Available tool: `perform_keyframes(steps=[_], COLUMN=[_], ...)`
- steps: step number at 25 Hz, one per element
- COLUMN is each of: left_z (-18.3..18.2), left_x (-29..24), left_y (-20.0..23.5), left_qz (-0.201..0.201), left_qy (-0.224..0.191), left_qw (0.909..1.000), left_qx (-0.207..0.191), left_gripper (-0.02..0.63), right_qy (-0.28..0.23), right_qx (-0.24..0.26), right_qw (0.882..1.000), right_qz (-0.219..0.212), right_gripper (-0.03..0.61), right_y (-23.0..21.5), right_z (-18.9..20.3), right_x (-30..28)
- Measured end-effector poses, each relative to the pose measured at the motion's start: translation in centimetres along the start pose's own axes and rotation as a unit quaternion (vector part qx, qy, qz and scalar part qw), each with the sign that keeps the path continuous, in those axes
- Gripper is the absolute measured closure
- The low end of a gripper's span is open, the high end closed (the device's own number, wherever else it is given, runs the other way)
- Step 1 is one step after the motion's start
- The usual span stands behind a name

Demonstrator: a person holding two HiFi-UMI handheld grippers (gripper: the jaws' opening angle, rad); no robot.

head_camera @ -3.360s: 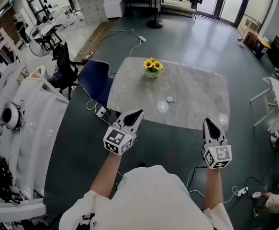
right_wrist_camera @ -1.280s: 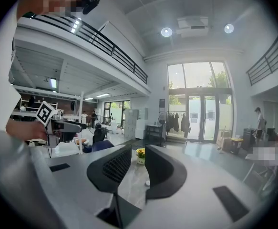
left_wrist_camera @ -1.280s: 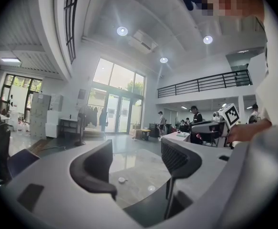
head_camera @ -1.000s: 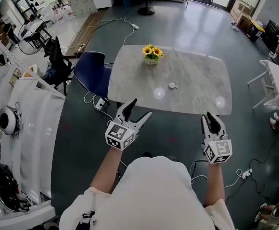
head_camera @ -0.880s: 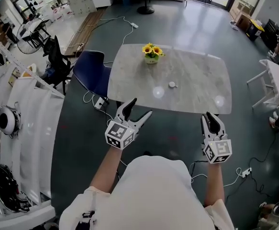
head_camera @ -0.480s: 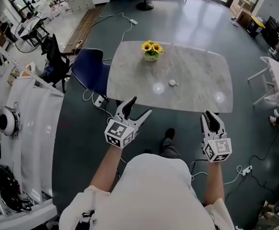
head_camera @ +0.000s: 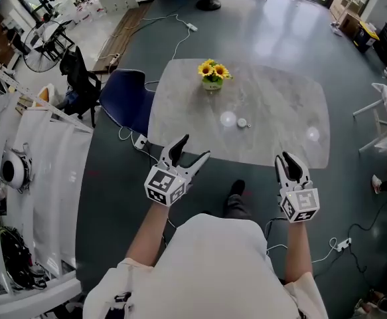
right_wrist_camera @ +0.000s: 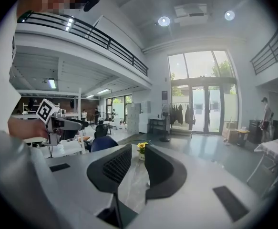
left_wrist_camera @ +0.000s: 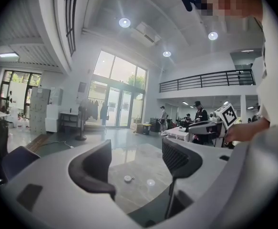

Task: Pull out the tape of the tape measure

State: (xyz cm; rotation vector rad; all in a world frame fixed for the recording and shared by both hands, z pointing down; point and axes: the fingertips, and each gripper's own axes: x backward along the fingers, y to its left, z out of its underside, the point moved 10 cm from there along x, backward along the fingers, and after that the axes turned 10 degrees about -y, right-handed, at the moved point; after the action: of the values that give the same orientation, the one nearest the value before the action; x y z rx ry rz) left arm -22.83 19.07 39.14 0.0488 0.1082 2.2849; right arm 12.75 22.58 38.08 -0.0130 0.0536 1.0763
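Tape measure (head_camera: 241, 122): small round case lying on the marble table (head_camera: 279, 98), just right of frame centre, next to a bright light reflection. Well apart from both my grippers.

Sunflower pot (head_camera: 212, 78) stands above it in the frame, near the table's far edge.

Left gripper (head_camera: 194, 147), lower left of centre at the table's near edge: jaws wide apart, holding nothing.

Right gripper (head_camera: 290, 159), lower right: jaws a narrow gap apart, also empty.

Blue chair (head_camera: 130, 108) stands at the table's left.

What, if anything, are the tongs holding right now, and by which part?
Nothing. The left tongs and the right tongs both stand open and empty, short of the table, where the tape measure lies untouched.
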Motion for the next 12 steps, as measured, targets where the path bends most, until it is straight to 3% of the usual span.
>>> perform_keyframes(steps=[12], left_z=[1.6], left_x=[-11.6], left_y=[2.6], left_qz=[-0.026], left_qy=[0.029], left_qw=[0.9992], left_qx=[0.004], left_gripper=[0.288], right_qy=[0.029], right_qx=[-0.018], right_qw=[0.998], right_qz=[-0.048], right_gripper=[0.474], right_y=[-11.2], right_z=[1.7], right_x=[-9.5])
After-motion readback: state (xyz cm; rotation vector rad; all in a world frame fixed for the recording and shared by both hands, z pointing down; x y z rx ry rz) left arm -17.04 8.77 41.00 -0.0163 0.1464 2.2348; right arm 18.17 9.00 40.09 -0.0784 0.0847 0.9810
